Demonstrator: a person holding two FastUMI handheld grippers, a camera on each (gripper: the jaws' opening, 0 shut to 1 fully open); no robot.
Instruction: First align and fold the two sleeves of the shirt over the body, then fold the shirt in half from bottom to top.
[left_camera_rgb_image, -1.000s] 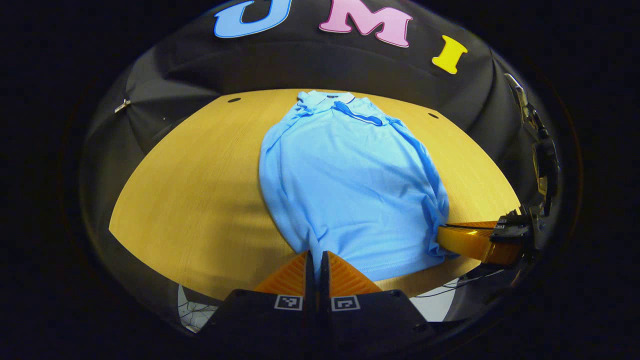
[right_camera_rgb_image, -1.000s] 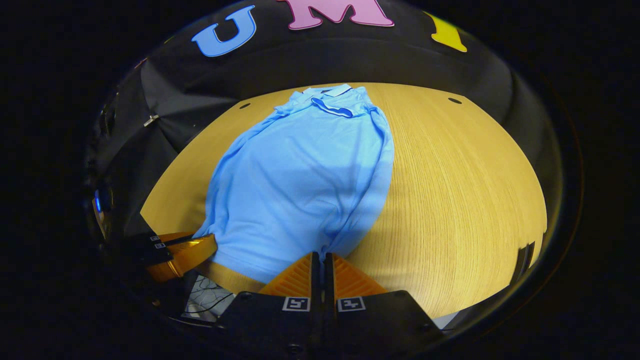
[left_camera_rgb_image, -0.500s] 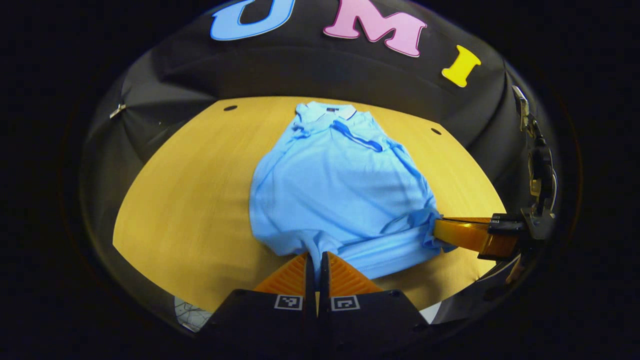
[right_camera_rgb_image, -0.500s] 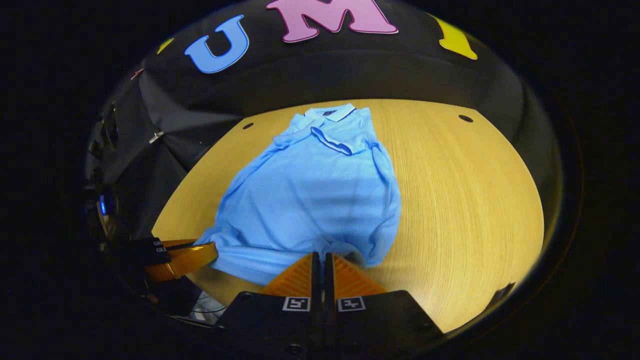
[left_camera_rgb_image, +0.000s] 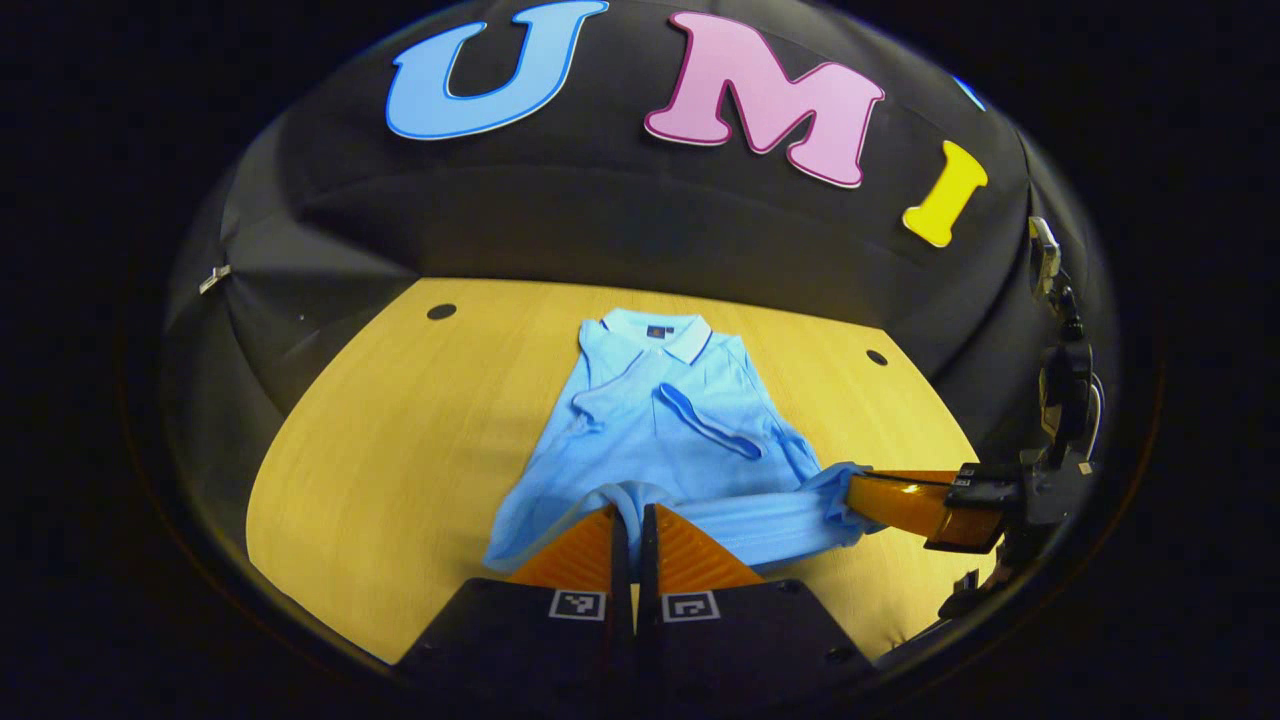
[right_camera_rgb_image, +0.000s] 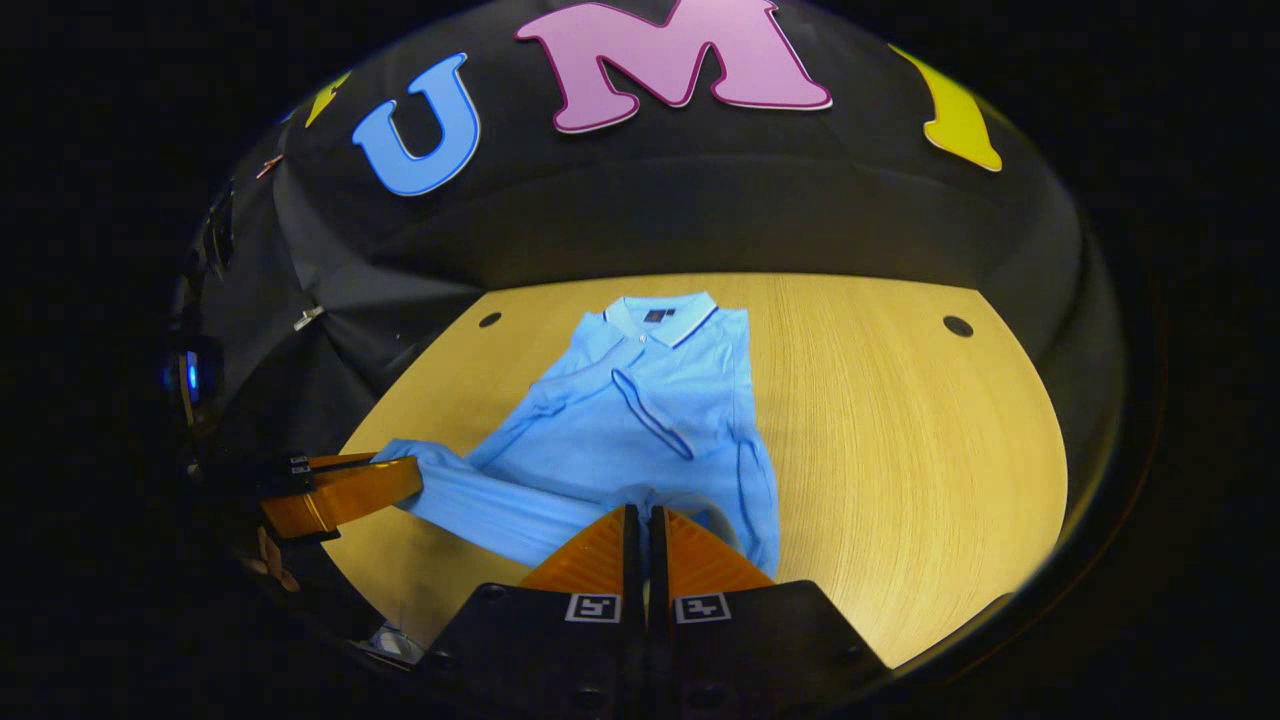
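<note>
A light blue polo shirt (left_camera_rgb_image: 660, 430) is lying on the wooden table (left_camera_rgb_image: 400, 440), collar (left_camera_rgb_image: 648, 333) pointing toward the booth's black wall, with both sleeves lying folded across the chest. Taking that collar as the landmark, the sleeves are crossing just below it, one dark-trimmed cuff (left_camera_rgb_image: 708, 420) running diagonally over the body. The bottom hem is being held up off the table at the end of the shirt farthest from the collar, stretched as a band between the two grippers. In the left gripper view, the left gripper (left_camera_rgb_image: 630, 530) is sitting at that far end with its two fingers pressed together on the hem's corner, cloth bunching over the tips. In the same view the right gripper (left_camera_rgb_image: 880, 500) is reaching in from the side, pinching the hem's other corner. The right gripper view is showing this gripper's own fingers clamped together on the fabric, with the shirt's body running from them toward the collar. No containers are standing on the table; two small dark holes (right_camera_rgb_image: 958, 326) are showing in the tabletop on either side of the collar.
</note>
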